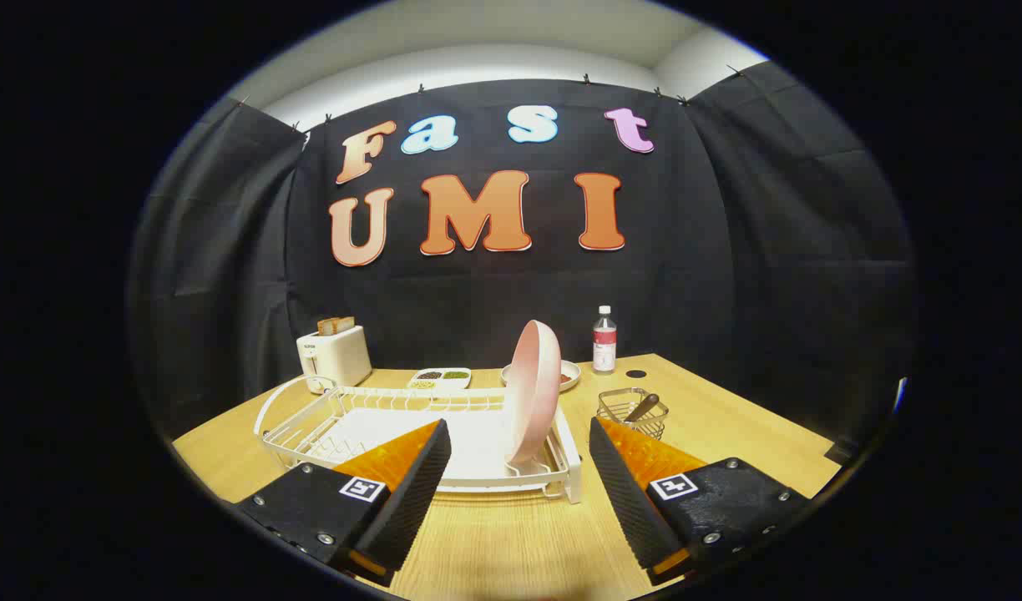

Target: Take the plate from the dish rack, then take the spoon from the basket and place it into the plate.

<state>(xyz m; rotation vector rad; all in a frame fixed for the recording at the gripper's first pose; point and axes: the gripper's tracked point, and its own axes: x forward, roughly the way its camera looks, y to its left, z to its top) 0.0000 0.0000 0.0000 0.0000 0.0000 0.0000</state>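
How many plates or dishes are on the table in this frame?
3. A pink round plate stands on edge in the white wire dish rack, ahead of the open claw. A shallow round dish sits behind it; a white divided dish lies beyond the rack.

On my feed I see a white toaster with bread slices in its slots at the far end of the wooden table, a small divided dish beside it, a shallow bowl, and an upright bottle with a white cap
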